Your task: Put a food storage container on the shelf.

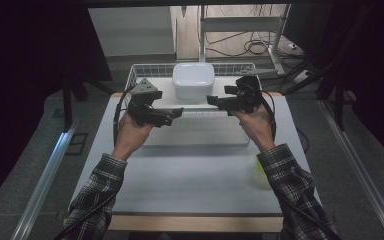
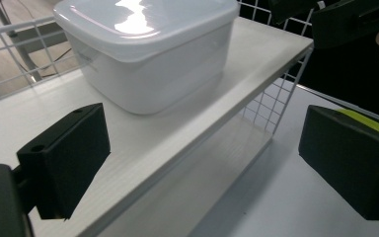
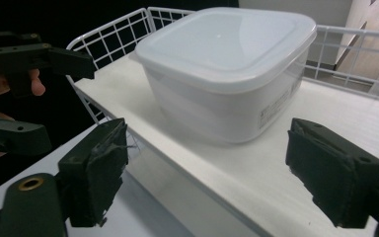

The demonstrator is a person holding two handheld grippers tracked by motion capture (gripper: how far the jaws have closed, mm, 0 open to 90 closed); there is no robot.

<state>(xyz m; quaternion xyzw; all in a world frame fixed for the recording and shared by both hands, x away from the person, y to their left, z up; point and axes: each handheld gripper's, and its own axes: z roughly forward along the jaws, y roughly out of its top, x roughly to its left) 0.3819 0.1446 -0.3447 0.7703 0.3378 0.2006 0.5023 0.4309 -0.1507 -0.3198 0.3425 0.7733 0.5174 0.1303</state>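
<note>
We have a white plastic box (image 1: 193,80) with a snap-on lid (image 3: 227,37) sitting on the upper shelf (image 1: 165,97) of a wire rack (image 1: 139,71), between our two grippers; the left gripper (image 1: 172,114) and right gripper (image 1: 215,100) both stand wide open, holding nothing; the box looks light, stiff and smooth-walled, likely slippery, so we judge a two-sided squeeze on opposite walls below the lid rim best; its contents are hidden behind cloudy walls, and a yellow-green thing (image 2: 365,121) sits half hidden behind a jaw.
</note>
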